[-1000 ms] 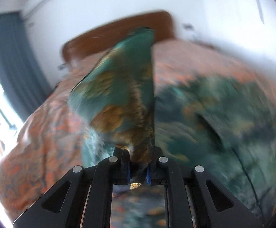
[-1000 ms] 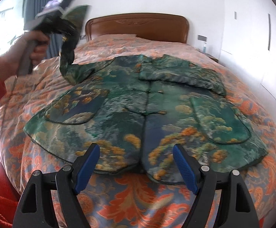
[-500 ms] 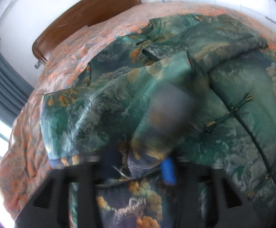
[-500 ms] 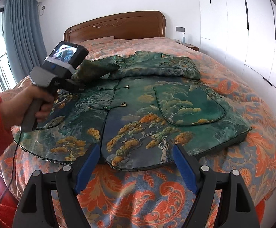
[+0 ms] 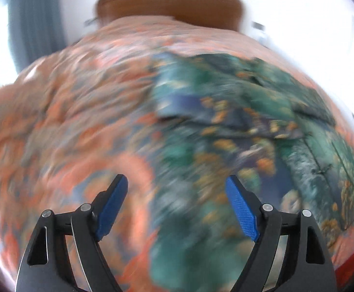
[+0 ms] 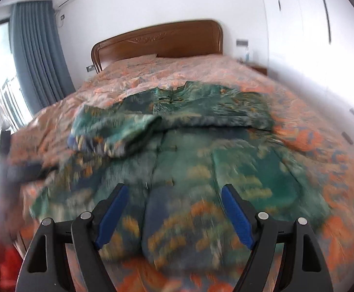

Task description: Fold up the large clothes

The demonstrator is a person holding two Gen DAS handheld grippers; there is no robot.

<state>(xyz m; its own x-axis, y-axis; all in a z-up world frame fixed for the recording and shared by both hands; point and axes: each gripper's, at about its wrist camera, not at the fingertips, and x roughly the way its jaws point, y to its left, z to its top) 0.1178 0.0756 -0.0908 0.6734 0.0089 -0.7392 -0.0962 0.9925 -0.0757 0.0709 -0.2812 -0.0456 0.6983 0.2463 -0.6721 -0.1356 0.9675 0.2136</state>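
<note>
A large green brocade jacket (image 6: 201,160) with orange and gold patterns lies front up on the bed. Its left sleeve (image 6: 113,131) and its right sleeve (image 6: 213,112) are folded in across the chest. The jacket also shows in the left wrist view (image 5: 237,126), blurred. My left gripper (image 5: 177,206) is open and empty, above the jacket's left edge. My right gripper (image 6: 173,209) is open and empty, above the jacket's hem.
The bed has an orange floral bedspread (image 6: 152,73) and a wooden headboard (image 6: 157,41). Blue curtains (image 6: 38,56) and a window are at the left. White wardrobe doors (image 6: 323,36) stand at the right. A nightstand (image 6: 257,68) is beside the headboard.
My left gripper let go of the left sleeve, which now lies folded over the chest, and pulled back to the left edge, open. My right gripper moved in over the hem.
</note>
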